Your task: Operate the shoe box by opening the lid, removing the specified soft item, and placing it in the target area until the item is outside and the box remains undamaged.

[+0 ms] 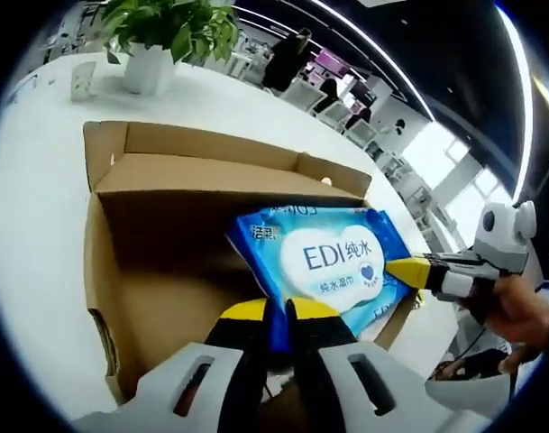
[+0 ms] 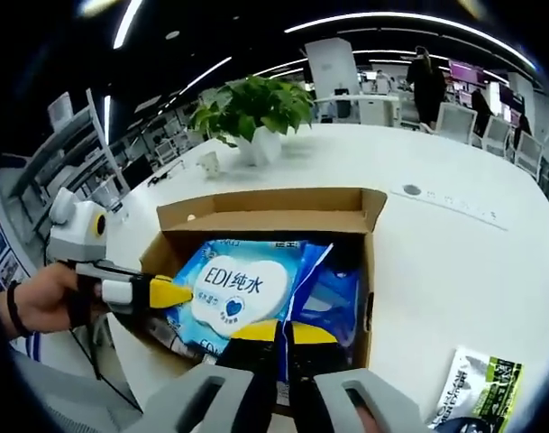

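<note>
Right gripper view adds green packet (image 2: 477, 390) beside box (image 2: 274, 209).

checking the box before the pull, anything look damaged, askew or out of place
No damage stands out on the cardboard box; its flaps are open and look whole. The blue wipes pack sits tilted, one edge raised above the box rim, with both grippers on it. A green packet lies loose on the white table beside the box.
</note>
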The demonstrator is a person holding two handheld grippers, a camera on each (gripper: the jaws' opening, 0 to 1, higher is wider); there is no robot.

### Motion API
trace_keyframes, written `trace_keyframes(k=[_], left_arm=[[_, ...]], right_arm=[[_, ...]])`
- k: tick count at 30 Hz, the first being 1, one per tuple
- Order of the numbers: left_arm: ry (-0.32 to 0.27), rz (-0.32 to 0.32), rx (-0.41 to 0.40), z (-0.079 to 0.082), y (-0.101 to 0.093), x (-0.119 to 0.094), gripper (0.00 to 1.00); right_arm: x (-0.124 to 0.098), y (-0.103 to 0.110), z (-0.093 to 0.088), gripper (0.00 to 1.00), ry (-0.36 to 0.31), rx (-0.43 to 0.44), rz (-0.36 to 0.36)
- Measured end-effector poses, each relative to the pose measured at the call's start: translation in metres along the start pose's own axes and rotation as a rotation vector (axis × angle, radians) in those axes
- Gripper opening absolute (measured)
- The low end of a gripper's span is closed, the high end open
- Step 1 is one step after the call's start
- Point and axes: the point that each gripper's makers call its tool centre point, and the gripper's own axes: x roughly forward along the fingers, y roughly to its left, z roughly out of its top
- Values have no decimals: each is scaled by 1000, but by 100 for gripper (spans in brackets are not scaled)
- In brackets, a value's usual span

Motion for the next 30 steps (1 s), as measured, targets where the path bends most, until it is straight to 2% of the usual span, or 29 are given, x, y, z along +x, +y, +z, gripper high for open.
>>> trace_keyframes(k=[7, 18, 24, 30], left_arm=[[-36, 0, 19, 9, -3, -13, 5], [-60, 1, 45, 11, -4, -32, 5], [-61, -3, 71, 11, -11, -38, 5], [-58, -17, 89, 11, -24, -37, 5]], right_arm=[[-10, 10, 6, 0, -49, -25, -17], [-23, 28, 10, 0, -106, -34, -23], [-32, 30, 10, 0, -130, -10, -25], [-45, 21, 8, 0, -148, 14, -36]])
